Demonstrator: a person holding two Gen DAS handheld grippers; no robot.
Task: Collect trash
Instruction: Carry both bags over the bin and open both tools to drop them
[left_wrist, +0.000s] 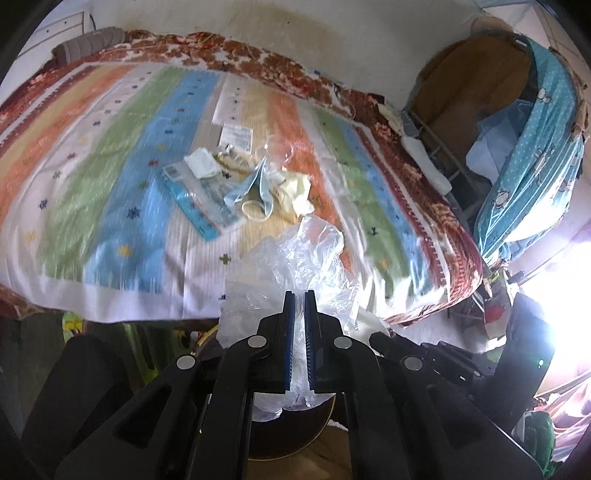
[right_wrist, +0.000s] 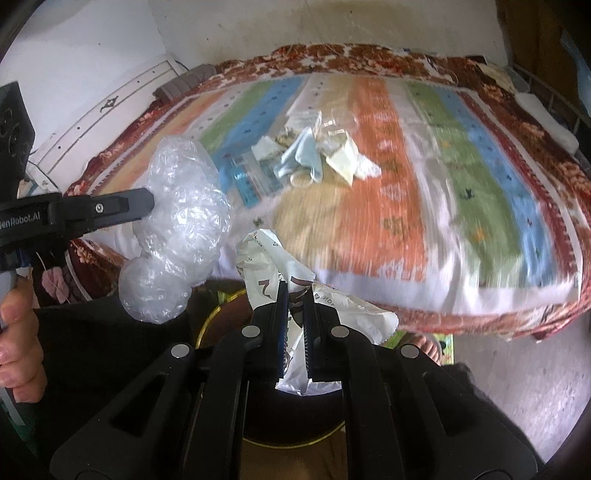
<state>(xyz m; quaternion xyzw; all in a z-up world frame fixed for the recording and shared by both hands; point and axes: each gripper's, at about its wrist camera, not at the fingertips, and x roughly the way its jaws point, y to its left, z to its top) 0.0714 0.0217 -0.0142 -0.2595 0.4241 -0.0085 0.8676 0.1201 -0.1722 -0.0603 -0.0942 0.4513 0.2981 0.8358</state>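
Note:
My left gripper (left_wrist: 299, 295) is shut on a crumpled clear plastic bag (left_wrist: 291, 254), held off the bed's near edge above a dark round bin (left_wrist: 295, 439). In the right wrist view the left gripper (right_wrist: 151, 203) and its clear bag (right_wrist: 181, 221) show at the left. My right gripper (right_wrist: 295, 288) is shut on a crumpled white printed wrapper (right_wrist: 273, 258), above the same bin (right_wrist: 221, 314). More trash lies in a pile mid-bed: a blue face mask (left_wrist: 251, 192), yellowish paper (left_wrist: 295, 188), a flat blue-white packet (left_wrist: 199, 199), white tissue (left_wrist: 201, 164).
The striped bedspread (left_wrist: 110, 166) covers a bed against a cream wall. A wooden chair draped with blue dotted cloth (left_wrist: 532, 147) stands to the right. A grey pillow (left_wrist: 88, 42) lies at the bed's far left. Bright glare fills the right edge.

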